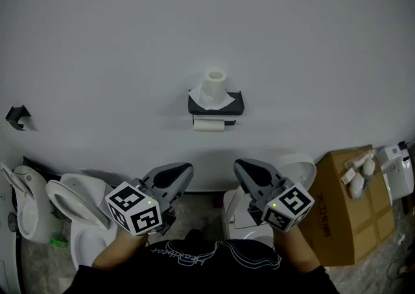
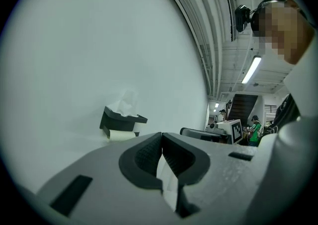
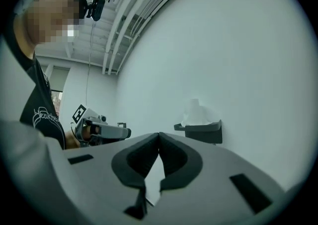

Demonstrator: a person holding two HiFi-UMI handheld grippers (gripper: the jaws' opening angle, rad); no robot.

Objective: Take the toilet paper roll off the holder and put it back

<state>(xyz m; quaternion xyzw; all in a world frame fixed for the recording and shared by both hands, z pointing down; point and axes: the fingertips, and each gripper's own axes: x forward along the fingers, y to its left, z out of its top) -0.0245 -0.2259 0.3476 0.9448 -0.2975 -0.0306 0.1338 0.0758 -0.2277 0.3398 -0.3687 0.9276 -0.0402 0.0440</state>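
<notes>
**A:** Head view, nearest first: the left tool point(image 1: 185, 171) and right tool point(image 1: 241, 166) sit side by side, both aimed toward 12 o'clock at the wall point(image 1: 97, 39).

**B:** And the toilet paper roll point(image 1: 209, 125)?

**A:** It hangs under the black holder point(image 1: 235, 103), well apart from both tools. A spare roll point(image 1: 214, 82) stands on top.

**B:** Left gripper view?

**A:** Jaws pressed together with nothing between them. The holder is at 10 o'clock.

**B:** Right gripper view?

**A:** Also closed and empty, with the holder at 2 o'clock. The roll is mounted, so I judge the task is either finished or not yet started.
</notes>
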